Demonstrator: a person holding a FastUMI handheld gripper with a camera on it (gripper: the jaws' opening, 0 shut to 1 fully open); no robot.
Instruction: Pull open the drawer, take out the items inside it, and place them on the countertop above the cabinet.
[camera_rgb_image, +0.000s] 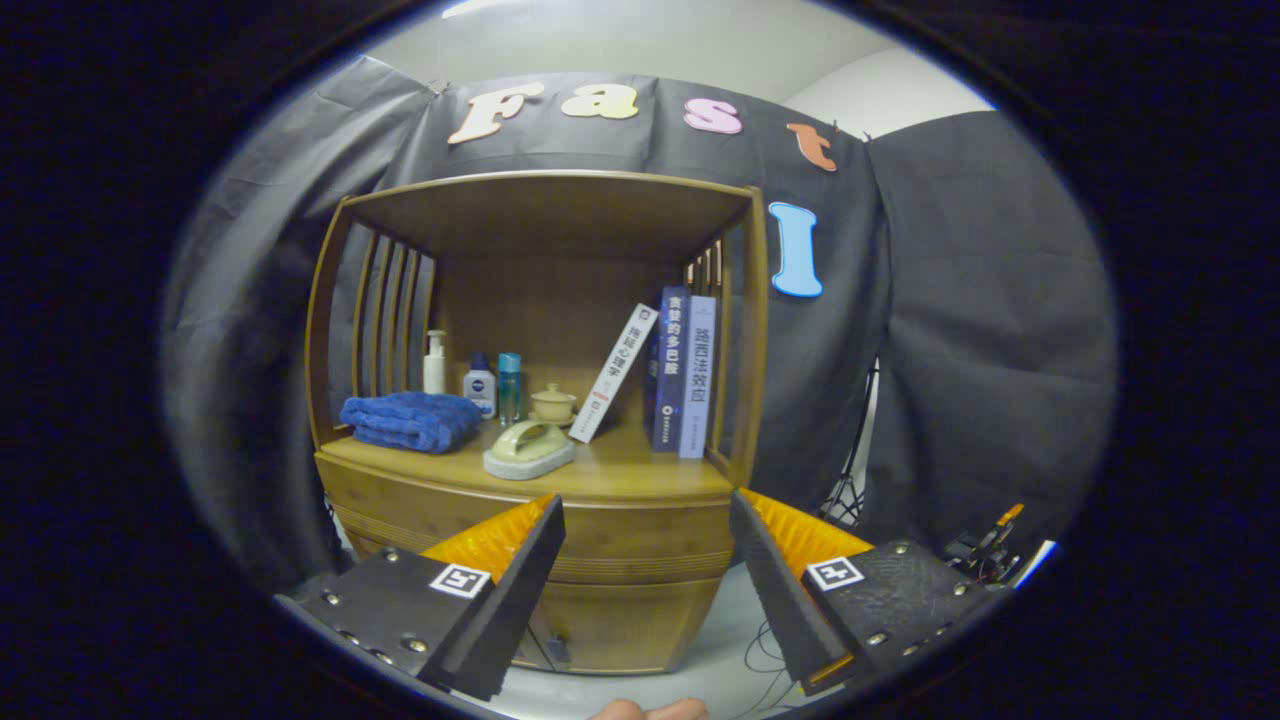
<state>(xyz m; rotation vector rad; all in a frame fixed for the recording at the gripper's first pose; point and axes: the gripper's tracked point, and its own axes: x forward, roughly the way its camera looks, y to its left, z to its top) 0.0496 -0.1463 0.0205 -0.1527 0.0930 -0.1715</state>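
Gripper view: tongs (645, 560) are hanging released, gripping nothing, facing the closed drawer (640, 545) under the tabletop (640, 470).

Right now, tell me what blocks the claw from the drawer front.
Nothing visible does. The claw is open, its fingers apart, with the closed drawer front of the wooden cabinet straight ahead between them. The towel and the other countertop items sit higher up.
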